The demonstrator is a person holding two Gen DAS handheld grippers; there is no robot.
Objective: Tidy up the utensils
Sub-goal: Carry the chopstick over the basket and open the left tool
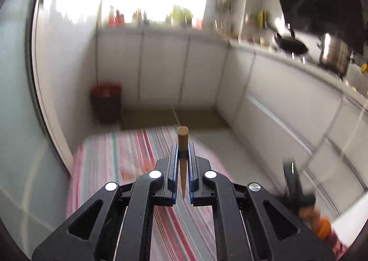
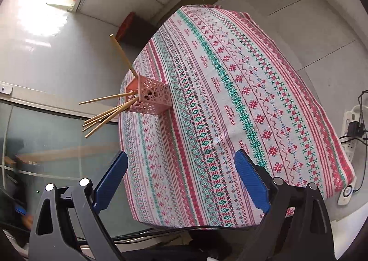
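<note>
Kitchen setting, white cabinets, grey tiled floor; table covered with a red-green-white patterned woven tablecloth [image 2: 230, 90]. Landmark: pink perforated square plastic utensil holder [image 2: 150, 97], standing on the cloth near the table's left edge in the right wrist view. Several tan wooden chopsticks [image 2: 108, 116] already stick out of the holder, fanning left past the table edge, one angled up.

Left gripper [image 1: 183, 152] clamped tight on one more tan wooden chopstick [image 1: 182, 143], blunt end forward, tip pointing back toward the camera; the holder isn't visible in the blurred left view, so its distance can't be told. Right gripper [image 2: 181, 175] wide open, empty, hanging over the near part of the cloth, well apart from the holder.

Risks: the light holder is top-heavy with leaning sticks, so a bumped insertion could tip it off the edge. Held stick may pivot in the pads, missing the opening.
</note>
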